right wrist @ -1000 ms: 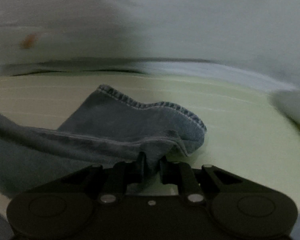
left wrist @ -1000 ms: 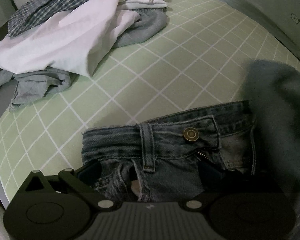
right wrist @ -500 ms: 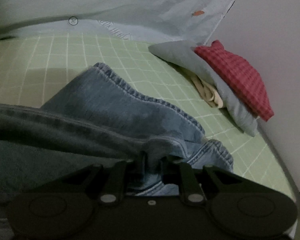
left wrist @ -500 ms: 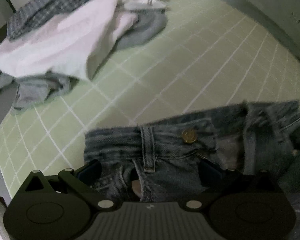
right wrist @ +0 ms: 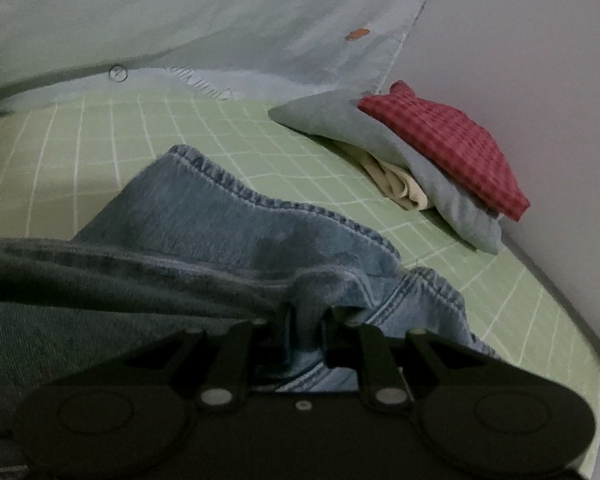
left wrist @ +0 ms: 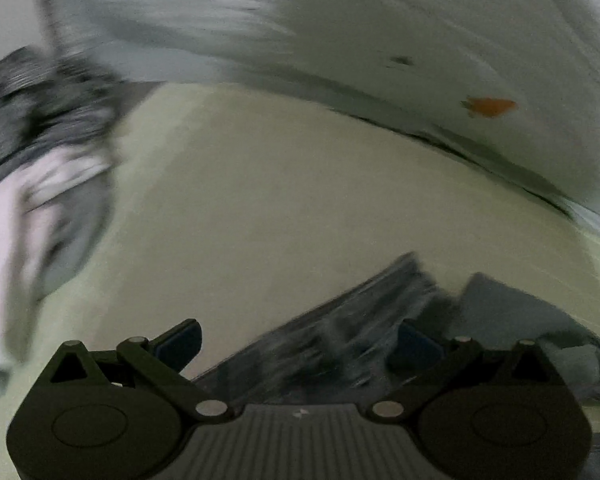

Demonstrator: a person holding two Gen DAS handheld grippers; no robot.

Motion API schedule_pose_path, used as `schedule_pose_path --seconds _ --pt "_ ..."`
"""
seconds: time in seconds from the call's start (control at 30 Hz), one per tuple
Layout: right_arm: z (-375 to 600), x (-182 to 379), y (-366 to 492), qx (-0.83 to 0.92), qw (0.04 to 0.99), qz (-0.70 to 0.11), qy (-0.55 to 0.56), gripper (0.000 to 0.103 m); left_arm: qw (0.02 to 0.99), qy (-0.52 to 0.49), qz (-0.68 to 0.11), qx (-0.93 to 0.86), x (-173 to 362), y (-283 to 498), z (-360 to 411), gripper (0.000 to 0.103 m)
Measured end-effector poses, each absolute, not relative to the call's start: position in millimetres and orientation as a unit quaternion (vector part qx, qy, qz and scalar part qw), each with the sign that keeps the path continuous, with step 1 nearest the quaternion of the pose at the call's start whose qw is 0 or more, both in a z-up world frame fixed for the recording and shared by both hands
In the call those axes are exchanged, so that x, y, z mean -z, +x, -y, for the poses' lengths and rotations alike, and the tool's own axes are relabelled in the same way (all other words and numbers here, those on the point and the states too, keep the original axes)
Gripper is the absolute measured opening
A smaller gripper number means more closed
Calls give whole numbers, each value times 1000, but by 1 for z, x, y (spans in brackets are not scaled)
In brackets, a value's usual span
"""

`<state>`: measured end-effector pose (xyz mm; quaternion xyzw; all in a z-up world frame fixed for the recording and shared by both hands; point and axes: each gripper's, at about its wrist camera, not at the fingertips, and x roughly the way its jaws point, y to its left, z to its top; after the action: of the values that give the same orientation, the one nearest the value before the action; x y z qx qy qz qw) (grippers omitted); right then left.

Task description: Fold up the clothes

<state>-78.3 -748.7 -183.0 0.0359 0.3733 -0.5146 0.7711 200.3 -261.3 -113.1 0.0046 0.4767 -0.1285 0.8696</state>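
Blue jeans lie on the green checked sheet. My right gripper is shut on a bunched fold of the denim near the leg hem. In the left wrist view, which is motion-blurred, my left gripper is open with its fingers wide apart, and the jeans lie between and just beyond them, reaching to the right finger. The left finger is over bare sheet.
A stack of folded clothes, red checked on grey on cream, sits at the right by the wall. A blurred pile of unfolded clothes lies at the left. A pale curtain hangs behind the bed.
The left gripper has swung quickly, so its view is blurred and the waistband now sits to its right. The right gripper still holds the denim, with its view nearly unchanged.
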Motion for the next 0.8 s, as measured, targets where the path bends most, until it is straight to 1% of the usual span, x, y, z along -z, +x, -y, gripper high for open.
schedule_pose_path --seconds 0.17,0.23,0.27,0.3,0.37,0.4,0.43,0.47,0.5,0.53,0.57,0.63,0.8 --pt "747 184 -84 525 773 -352 53 16 850 19 -491 187 135 223 297 103" --pt "744 187 -84 530 773 -345 45 16 842 20 -501 198 145 230 306 100" --pt "743 188 -84 535 772 -341 42 17 840 19 -504 198 149 233 308 94" --pt "741 189 -84 539 771 -337 39 19 838 17 -508 198 152 235 310 82" --pt "743 188 -86 559 759 -332 44 27 840 21 -506 196 157 236 313 67" --pt "744 188 -87 569 752 -329 46 38 842 27 -503 195 157 236 314 54" --pt "745 188 -88 578 746 -327 48 60 843 31 -499 198 156 236 315 47" --pt "747 187 -90 588 739 -324 52 73 843 31 -497 202 155 236 314 31" --pt "752 187 -96 599 731 -318 75 92 844 30 -495 207 153 236 313 22" --pt "757 186 -102 608 724 -312 98 100 846 31 -492 206 151 237 311 22" --pt "760 186 -108 606 724 -305 121 101 850 34 -487 196 148 239 309 19" --pt "767 186 -120 602 725 -291 165 103 865 42 -470 169 142 244 302 17" --pt "764 188 -123 604 723 -284 177 103 906 43 -416 67 123 274 264 16"
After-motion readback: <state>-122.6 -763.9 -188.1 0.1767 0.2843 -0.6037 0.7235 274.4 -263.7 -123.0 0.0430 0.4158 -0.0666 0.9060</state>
